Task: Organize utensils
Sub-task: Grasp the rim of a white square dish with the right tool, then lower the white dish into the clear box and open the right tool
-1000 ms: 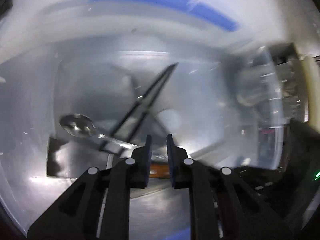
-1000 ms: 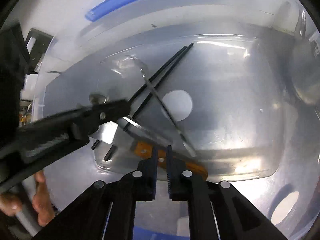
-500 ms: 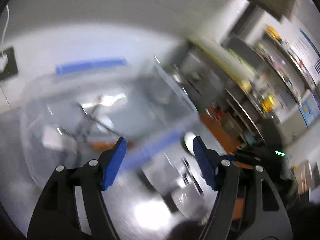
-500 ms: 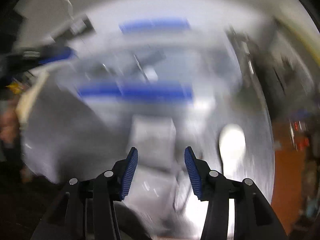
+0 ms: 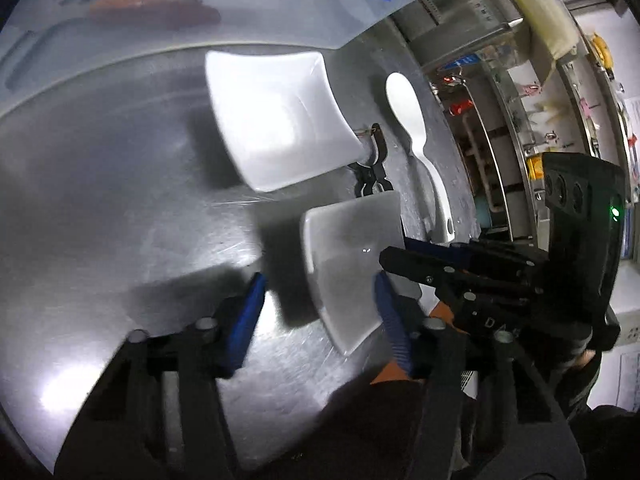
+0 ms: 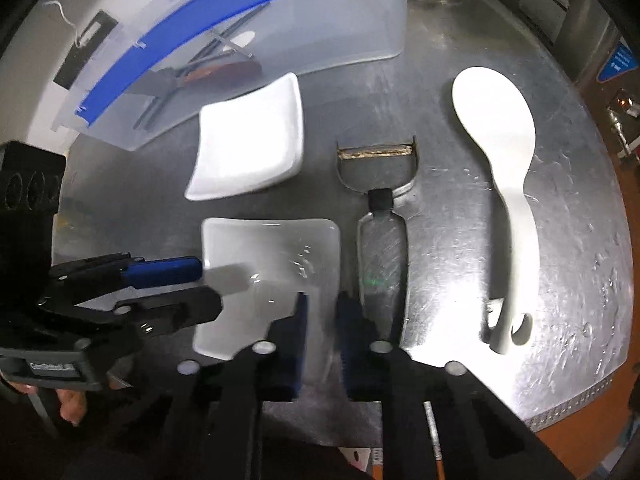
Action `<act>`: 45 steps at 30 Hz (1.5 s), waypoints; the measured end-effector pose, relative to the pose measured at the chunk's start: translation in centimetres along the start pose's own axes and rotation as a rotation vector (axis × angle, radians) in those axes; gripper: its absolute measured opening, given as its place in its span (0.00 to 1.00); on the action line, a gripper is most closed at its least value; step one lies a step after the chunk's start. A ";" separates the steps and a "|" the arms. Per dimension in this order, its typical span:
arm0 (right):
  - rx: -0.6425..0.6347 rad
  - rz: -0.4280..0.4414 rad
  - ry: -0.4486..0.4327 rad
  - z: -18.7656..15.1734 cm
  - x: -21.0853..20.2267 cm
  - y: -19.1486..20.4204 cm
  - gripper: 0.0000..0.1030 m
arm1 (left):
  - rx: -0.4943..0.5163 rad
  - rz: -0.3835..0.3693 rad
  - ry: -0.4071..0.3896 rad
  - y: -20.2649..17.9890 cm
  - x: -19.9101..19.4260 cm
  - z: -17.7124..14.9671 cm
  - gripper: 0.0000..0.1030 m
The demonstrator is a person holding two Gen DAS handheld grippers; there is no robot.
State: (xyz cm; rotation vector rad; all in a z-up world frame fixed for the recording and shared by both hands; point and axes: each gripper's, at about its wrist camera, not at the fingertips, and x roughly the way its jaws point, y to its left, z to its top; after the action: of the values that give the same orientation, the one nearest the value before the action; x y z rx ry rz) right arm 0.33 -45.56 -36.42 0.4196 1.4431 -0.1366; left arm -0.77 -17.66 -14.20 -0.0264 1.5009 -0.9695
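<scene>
The near dish (image 6: 272,276) sits on your worktop (image 6: 568,248) toward its front edge. Your right gripper (image 6: 320,340) is closing over the dish's right rim; I cannot tell if the pads grip yet. Your left gripper (image 6: 192,284) is closing too, jaws still apart astride the left rim. Behind lies another dish (image 6: 248,148), then the bin (image 6: 256,32); rightward the peeler (image 6: 380,216) and paddle (image 6: 504,160).

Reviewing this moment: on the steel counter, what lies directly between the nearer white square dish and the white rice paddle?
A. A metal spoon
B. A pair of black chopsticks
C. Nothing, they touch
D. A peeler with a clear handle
D. In the right wrist view the peeler lies on the counter with the nearer square dish on one side and the rice paddle on the other.
</scene>
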 end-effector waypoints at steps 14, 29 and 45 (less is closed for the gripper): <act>-0.116 0.078 -0.212 2.5 -11.1 2.1 0.07 | 0.173 0.144 -0.226 -7.0 -6.4 1.6 0.09; -0.134 -0.018 0.075 31.0 -0.9 6.7 0.07 | -0.126 0.262 -0.043 6.5 -7.0 27.5 0.09; -0.083 -0.058 0.094 35.1 3.2 5.0 0.20 | -0.220 0.251 -0.061 11.5 -4.9 32.0 0.10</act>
State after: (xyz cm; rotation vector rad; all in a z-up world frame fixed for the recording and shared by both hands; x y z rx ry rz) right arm 35.13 -53.03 -36.16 0.3204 1.5486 -0.1040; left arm 32.76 -24.83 -12.15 -0.0249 1.5070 -0.5964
